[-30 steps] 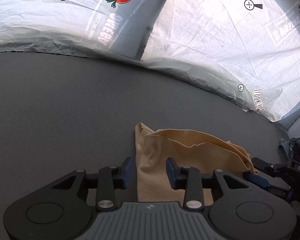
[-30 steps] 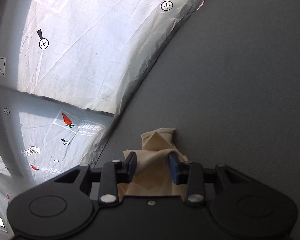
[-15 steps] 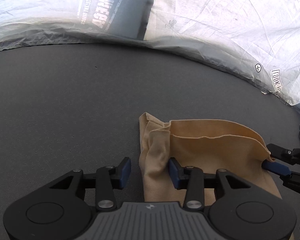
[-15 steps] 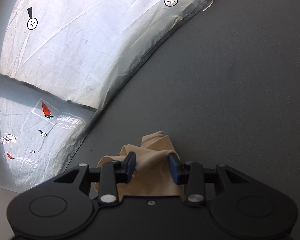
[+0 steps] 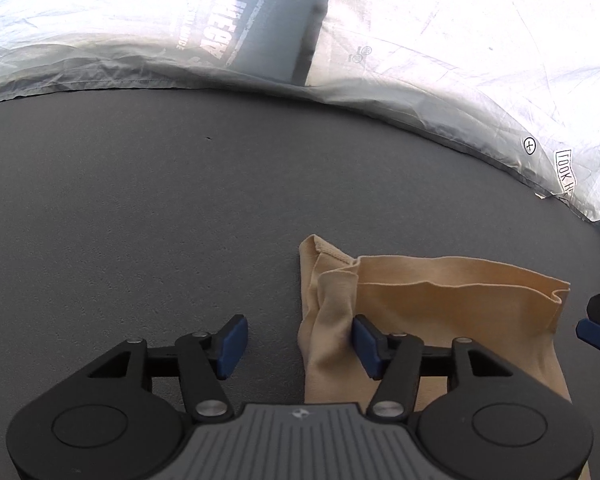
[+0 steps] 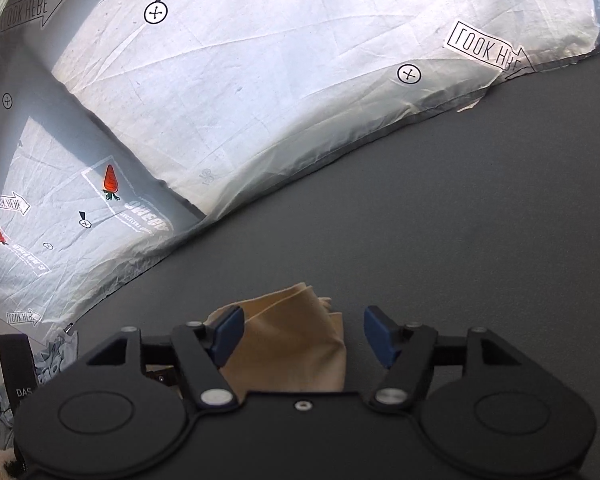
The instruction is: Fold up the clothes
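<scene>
A tan cloth (image 5: 440, 312) lies folded on the dark grey surface (image 5: 140, 220). My left gripper (image 5: 300, 346) stands over the cloth's left edge with its jaws opening. Its right pad (image 5: 366, 346) rests beside the bunched corner, and the left pad is off the cloth. In the right wrist view the same cloth (image 6: 288, 344) lies between the opening jaws of my right gripper (image 6: 303, 336). It sits near the left pad (image 6: 226, 334) and apart from the right one. A fingertip of the right gripper (image 5: 598, 332) shows at the cloth's right end.
A crinkled white plastic sheet (image 5: 440, 60) with carrot prints and "LOOK HERE" labels borders the grey surface's far edge. A blue-grey garment (image 6: 56, 356) lies bunched off the surface's side, beside a black strap (image 6: 18, 364).
Both grippers were shut on the cloth's two ends; both have opened and let go. The cloth has sunk and now lies flat. The right gripper has rolled.
</scene>
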Available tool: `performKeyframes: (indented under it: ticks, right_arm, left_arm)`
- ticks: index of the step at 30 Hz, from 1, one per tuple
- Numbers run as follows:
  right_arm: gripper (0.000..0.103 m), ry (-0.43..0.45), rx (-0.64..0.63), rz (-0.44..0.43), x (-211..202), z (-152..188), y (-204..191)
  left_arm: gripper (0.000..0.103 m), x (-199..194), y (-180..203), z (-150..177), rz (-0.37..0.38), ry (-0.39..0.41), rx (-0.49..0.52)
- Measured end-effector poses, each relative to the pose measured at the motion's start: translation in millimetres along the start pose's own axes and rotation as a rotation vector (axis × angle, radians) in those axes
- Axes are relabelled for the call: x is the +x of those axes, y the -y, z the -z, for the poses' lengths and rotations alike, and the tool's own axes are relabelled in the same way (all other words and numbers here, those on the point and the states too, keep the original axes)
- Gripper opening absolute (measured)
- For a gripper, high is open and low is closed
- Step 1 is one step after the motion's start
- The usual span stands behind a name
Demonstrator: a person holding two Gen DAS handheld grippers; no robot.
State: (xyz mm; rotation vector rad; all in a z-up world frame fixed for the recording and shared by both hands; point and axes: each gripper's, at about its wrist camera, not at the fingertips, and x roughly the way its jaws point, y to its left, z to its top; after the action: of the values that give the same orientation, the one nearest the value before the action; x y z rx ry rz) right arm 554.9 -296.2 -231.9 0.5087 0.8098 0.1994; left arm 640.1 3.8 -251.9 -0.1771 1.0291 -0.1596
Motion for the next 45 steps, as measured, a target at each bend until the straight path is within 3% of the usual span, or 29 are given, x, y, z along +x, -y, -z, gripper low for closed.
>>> performKeyframes:
  ticks: [5,10,12,16,18,20,24,25,28,35,41,45]
  right_arm:
    - [0.076,-0.084,-0.217,0.070,30,12,-20]
    - [0.073,-0.109,-0.246,0.072,60,8,-20]
    - [0.062,-0.123,-0.260,0.055,69,6,-23]
    - [0.055,-0.141,-0.281,0.057,78,5,-30]
    - [0.038,-0.144,-0.291,0.046,77,7,-34]
    - [0.026,-0.140,-0.303,0.036,74,11,-39]
    - [0.022,-0.122,-0.362,0.064,66,20,-56]
    - [0.022,-0.112,-0.365,0.077,61,21,-59]
    - [0.021,-0.069,-0.325,0.085,42,24,-64]
    - [0.020,0.091,-0.378,0.098,-45,47,-91]
    - [0.019,0.223,-0.408,0.118,-130,82,-111]
    - [0.019,0.302,-0.440,0.163,-174,99,-126]
  left_arm:
    - [0.069,4,6,-2,0.005,0.006,0.049]
    - [0.070,6,8,-2,0.024,0.020,0.061]
    - [0.069,7,9,-1,0.034,0.030,0.060]
    - [0.067,10,14,-1,0.038,0.046,0.065]
    - [0.060,11,17,-2,0.046,0.041,0.070]
    - [0.046,11,20,-4,0.056,0.028,0.079]
    - [0.026,8,30,-5,0.057,0.014,0.080]
    - [0.016,5,33,-4,0.041,0.018,0.091]
    - [0.011,-13,38,4,0.028,0.043,0.109]
    - [0.010,-105,66,43,0.014,0.190,0.135]
    - [0.009,-196,77,86,0.061,0.340,0.097]
    - [0.009,-234,78,106,0.131,0.384,0.075]
